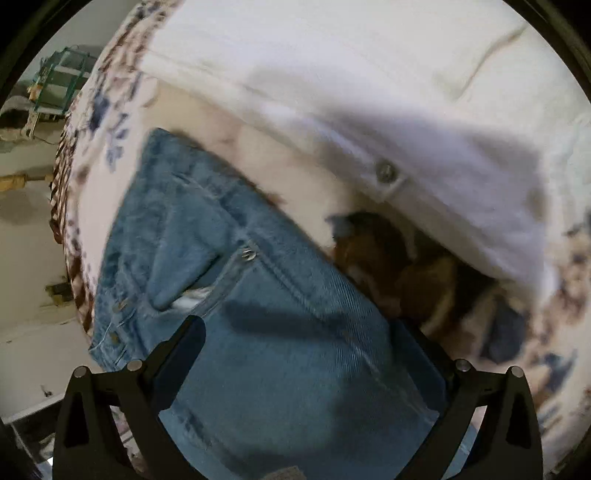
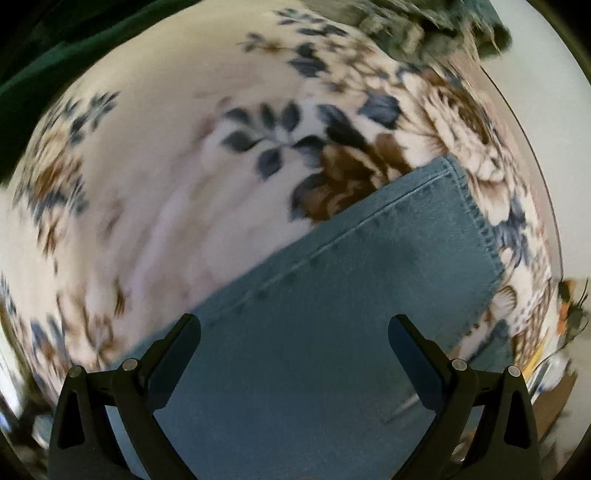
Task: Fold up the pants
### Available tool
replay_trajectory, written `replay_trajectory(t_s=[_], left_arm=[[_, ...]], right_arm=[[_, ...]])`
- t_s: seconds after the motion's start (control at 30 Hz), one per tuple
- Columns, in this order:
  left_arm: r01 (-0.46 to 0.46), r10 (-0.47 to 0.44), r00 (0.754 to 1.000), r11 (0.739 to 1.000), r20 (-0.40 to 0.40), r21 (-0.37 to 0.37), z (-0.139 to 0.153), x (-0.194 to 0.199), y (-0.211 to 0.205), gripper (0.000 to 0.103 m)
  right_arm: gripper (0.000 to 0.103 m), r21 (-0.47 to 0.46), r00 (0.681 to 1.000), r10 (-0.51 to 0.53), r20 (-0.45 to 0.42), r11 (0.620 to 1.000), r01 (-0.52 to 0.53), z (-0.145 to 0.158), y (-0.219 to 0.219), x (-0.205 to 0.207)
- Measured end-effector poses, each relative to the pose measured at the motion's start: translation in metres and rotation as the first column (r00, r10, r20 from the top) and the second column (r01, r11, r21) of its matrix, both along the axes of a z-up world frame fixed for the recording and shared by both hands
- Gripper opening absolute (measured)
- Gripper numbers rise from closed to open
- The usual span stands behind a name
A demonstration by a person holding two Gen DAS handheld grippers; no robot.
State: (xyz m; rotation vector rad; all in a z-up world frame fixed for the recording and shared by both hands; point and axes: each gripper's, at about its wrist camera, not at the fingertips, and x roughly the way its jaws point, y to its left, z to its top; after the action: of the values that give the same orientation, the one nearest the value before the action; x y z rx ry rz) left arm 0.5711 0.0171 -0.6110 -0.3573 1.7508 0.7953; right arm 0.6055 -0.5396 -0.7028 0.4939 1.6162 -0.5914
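Note:
Blue jeans point(image 1: 258, 295) lie on a floral bedspread point(image 1: 92, 122); their waist end with rivets, zipper pull and pocket shows in the left wrist view. My left gripper point(image 1: 299, 332) is open, its fingers spread over the denim. In the right wrist view a hemmed leg end of the jeans point(image 2: 388, 266) lies on the floral bedspread point(image 2: 147, 184). My right gripper point(image 2: 295, 332) is open, fingers wide apart above the leg. I cannot tell whether either gripper touches the cloth. Both views are blurred.
White pants with a metal button point(image 1: 386, 171) lie beyond the jeans, over the bedspread. The bed's left edge drops to a pale floor with a green rack point(image 1: 62, 77). A dark grey garment point(image 2: 424, 29) lies at the far edge. Clutter point(image 2: 569, 314) sits at the right.

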Motion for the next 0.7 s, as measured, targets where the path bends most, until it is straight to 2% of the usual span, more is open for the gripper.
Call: replay_trajectory(t_s=[0.07, 0.13, 0.23, 0.3, 0.4, 0.43, 0.47, 0.5, 0.53, 0.57, 0.63, 0.7], left_arm=[[0.027, -0.028, 1.0, 0.999, -0.009, -0.03, -0.014, -0.002, 0.002, 0.103], [0.005, -0.003, 0.999, 0.999, 0.033, -0.054, -0.011, -0.005, 0.008, 0.103], [-0.029, 0.033, 0.998, 0.996, 0.047, -0.084, -0.005, -0.004, 0.015, 0.103], [-0.025, 0.032, 0.997, 0.995, 0.075, -0.098, 0.0, -0.002, 0.018, 0.095], [0.03, -0.014, 0.991, 0.993, 0.134, -0.117, 0.016, -0.002, 0.018, 0.075], [0.038, -0.018, 0.987, 0.992, 0.162, -0.117, 0.024, -0.006, 0.02, 0.062], [0.042, -0.015, 0.98, 0.991, 0.2, -0.13, 0.034, -0.01, 0.022, 0.049], [0.04, -0.002, 0.972, 0.987, 0.235, -0.159, 0.04, -0.013, 0.024, 0.042], [0.034, 0.017, 0.963, 0.982, 0.267, -0.187, 0.048, -0.016, 0.027, 0.031], [0.026, 0.04, 0.953, 0.977, 0.3, -0.213, 0.058, -0.02, 0.029, 0.022], [0.015, 0.072, 0.938, 0.969, 0.339, -0.248, 0.074, -0.027, 0.033, 0.017], [0.022, 0.093, 0.915, 0.96, 0.393, -0.279, 0.101, -0.038, 0.037, 0.015]], right_arm=[[0.103, 0.002, 0.998, -0.058, -0.001, 0.998, 0.058, -0.008, -0.011, 0.003], [0.103, -0.001, 0.991, -0.131, -0.021, 0.991, 0.131, -0.022, -0.024, 0.007], [0.103, -0.025, 0.977, -0.193, -0.086, 0.981, 0.192, -0.046, -0.036, 0.013], [0.103, 0.004, 0.966, -0.225, -0.129, 0.974, 0.227, -0.064, -0.04, 0.013], [0.102, 0.045, 0.954, -0.266, -0.138, 0.961, 0.274, -0.069, -0.043, 0.005], [0.093, 0.044, 0.957, -0.261, -0.128, 0.962, 0.268, -0.065, -0.041, 0.002], [0.079, 0.041, 0.961, -0.25, -0.121, 0.966, 0.256, -0.061, -0.039, 0.0], [0.069, 0.043, 0.968, -0.23, -0.104, 0.971, 0.235, -0.054, -0.035, -0.002], [0.044, 0.045, 0.973, -0.211, -0.091, 0.976, 0.215, -0.047, -0.031, -0.004], [0.015, 0.053, 0.978, -0.194, -0.078, 0.979, 0.199, -0.042, -0.027, -0.006], [0.011, 0.046, 0.983, -0.173, -0.059, 0.983, 0.175, -0.024, -0.017, -0.013], [0.009, 0.037, 0.989, -0.148, -0.011, 0.988, 0.149, -0.001, -0.009, -0.024]])
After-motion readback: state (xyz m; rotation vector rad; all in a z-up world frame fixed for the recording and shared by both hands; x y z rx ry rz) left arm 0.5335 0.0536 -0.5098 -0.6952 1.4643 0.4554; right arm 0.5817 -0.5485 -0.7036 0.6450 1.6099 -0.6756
